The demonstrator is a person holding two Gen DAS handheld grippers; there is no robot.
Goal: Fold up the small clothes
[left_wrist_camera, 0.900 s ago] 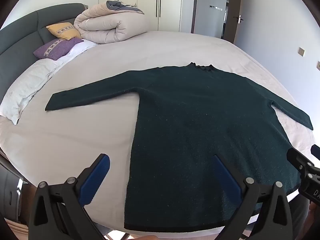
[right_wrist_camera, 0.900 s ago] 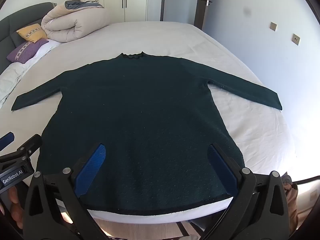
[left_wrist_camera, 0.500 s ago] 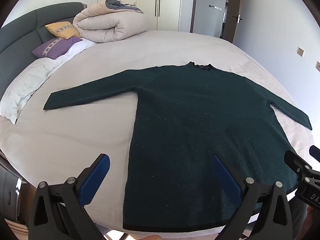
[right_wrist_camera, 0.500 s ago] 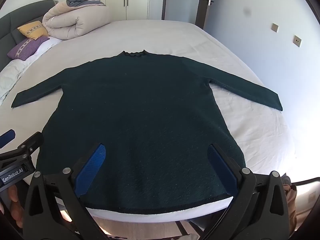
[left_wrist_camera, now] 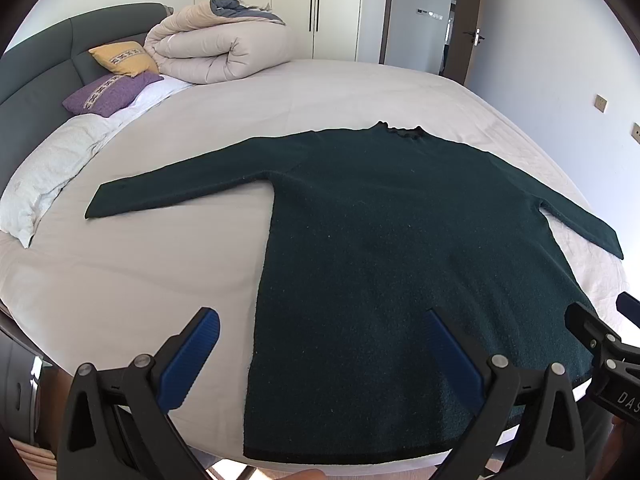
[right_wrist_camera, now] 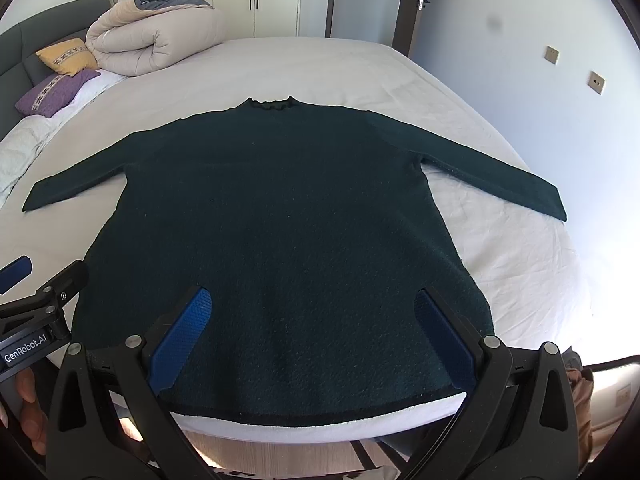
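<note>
A dark green long-sleeved sweater [left_wrist_camera: 400, 240] lies flat on the white bed, collar far, hem at the near edge, both sleeves spread out; it also shows in the right wrist view [right_wrist_camera: 280, 220]. My left gripper [left_wrist_camera: 320, 328] is open and empty, hovering over the sweater's left hem area. My right gripper [right_wrist_camera: 312, 304] is open and empty, hovering above the lower middle of the sweater. Each gripper shows at the edge of the other's view: the right one [left_wrist_camera: 600, 336] and the left one [right_wrist_camera: 40, 292].
A rolled beige duvet [left_wrist_camera: 216, 52] sits at the far left of the bed [left_wrist_camera: 120, 280], with a yellow pillow [left_wrist_camera: 124, 58], a purple pillow [left_wrist_camera: 112, 94] and white pillows by the grey headboard. Wardrobes and a door stand behind. The bed's near edge drops to a wooden floor [right_wrist_camera: 280, 456].
Both grippers have drifted slightly forward and lower over the sweater. The sweater has not moved.
</note>
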